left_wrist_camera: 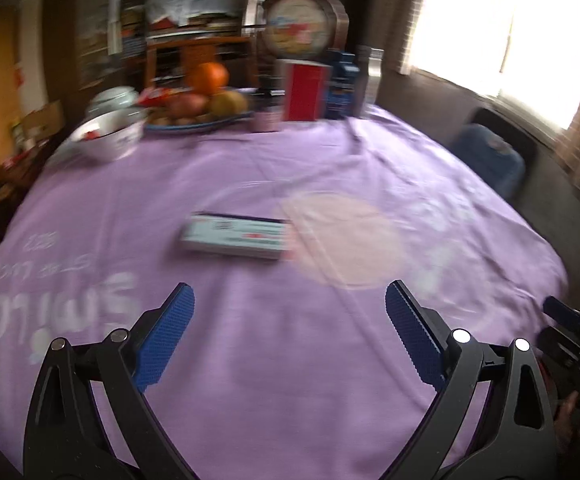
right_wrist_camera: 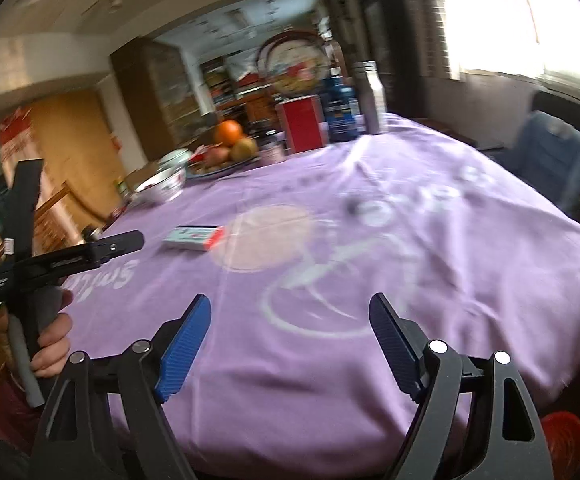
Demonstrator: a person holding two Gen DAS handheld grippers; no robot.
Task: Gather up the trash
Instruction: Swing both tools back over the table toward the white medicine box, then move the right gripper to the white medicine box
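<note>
We see a small flat box (left_wrist_camera: 235, 238) lying on the purple table (left_wrist_camera: 290, 360), ahead of both our grippers. Its long side runs across our view. Our left gripper (left_wrist_camera: 287, 336) looks nearer. Our right gripper (right_wrist_camera: 290, 344) is wide open too, and both fingers hold nothing.

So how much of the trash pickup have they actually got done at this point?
Nothing looks collected yet. Both the left tongs and right tongs stand open and empty above the purple tablecloth. The one likely piece of trash, a flat white box, lies untouched mid-table beside a pale round mat. No bin is in view. Left: reach, grip and carry off the box. The fruit plate and bowl look like keepers.
</note>
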